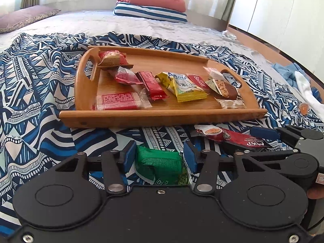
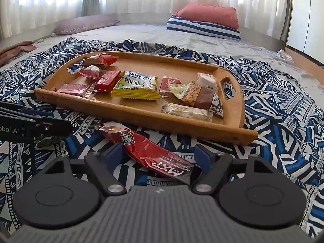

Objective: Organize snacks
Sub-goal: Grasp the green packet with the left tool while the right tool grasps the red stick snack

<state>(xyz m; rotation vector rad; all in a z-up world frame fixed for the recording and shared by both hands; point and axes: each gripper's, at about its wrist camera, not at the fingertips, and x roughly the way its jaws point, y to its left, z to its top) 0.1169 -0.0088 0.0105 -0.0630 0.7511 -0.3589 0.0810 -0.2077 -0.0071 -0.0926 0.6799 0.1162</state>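
The left gripper [image 1: 160,158] has its jaws narrow, pressing on a green snack packet [image 1: 161,167] that lies on the patterned blanket [image 1: 40,101] before the wooden tray [image 1: 162,115]. The right gripper [image 2: 160,158] has its jaws wide around a red snack packet [image 2: 149,151]; the pads do not clearly press it. More snacks lie in the tray.

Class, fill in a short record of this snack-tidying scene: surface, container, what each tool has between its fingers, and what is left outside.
surface: patterned blue-and-white cloth on a bed
container: wooden tray holding about ten wrapped snacks
left tool: shut on green snack packet
right tool: open, red snack packet lying between its fingers
outside tray: the green and red packets, on the cloth
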